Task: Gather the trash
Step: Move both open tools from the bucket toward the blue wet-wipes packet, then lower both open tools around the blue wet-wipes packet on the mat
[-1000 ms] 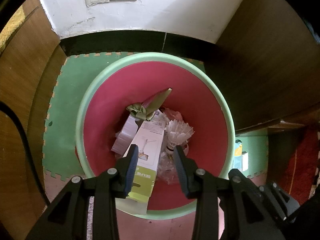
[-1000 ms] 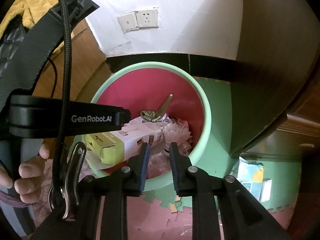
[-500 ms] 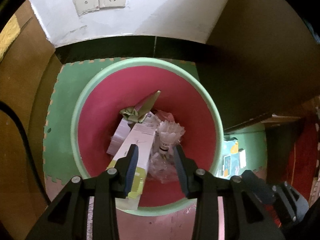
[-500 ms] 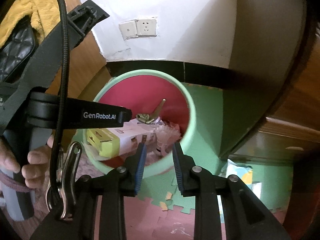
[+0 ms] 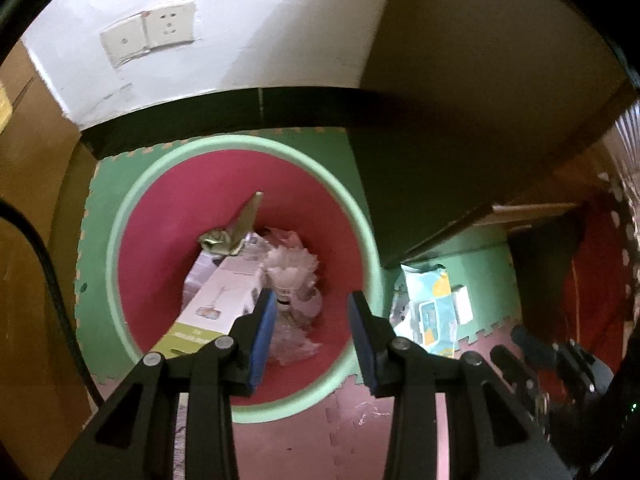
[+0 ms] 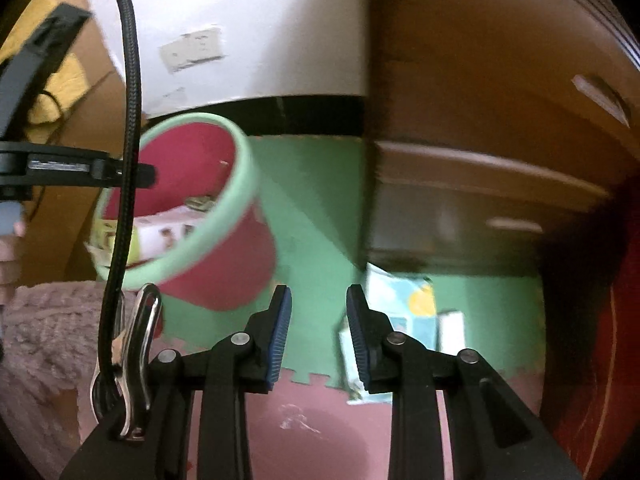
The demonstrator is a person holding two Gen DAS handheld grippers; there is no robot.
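A red bin with a pale green rim (image 5: pixel 362 216) stands on the foam floor mat and shows at the left of the right wrist view (image 6: pixel 240 152). Inside lie a white and green carton (image 5: pixel 216 304), a shuttlecock (image 5: pixel 290 276), crumpled clear plastic (image 5: pixel 292 344) and an olive wrapper (image 5: pixel 232 232). My left gripper (image 5: pixel 312 320) is open and empty above the bin's near side. A light blue and yellow packet (image 5: pixel 430 308) lies on the green mat right of the bin. My right gripper (image 6: pixel 318 328) is open and empty, low over the mat, with the packet (image 6: pixel 404 304) just right of its fingers.
A white wall with sockets (image 5: pixel 152 36) and a black skirting stand behind the bin. Dark wooden furniture (image 6: pixel 480 140) rises on the right, brown panels (image 5: pixel 32 208) on the left. The near floor mat is pink (image 6: pixel 320 420). A fluffy pink cloth (image 6: pixel 44 332) lies at lower left.
Both grippers have pulled back and swung right from the bin. The right gripper has opened wider and now faces the blue packet; the bin has slid to its left.
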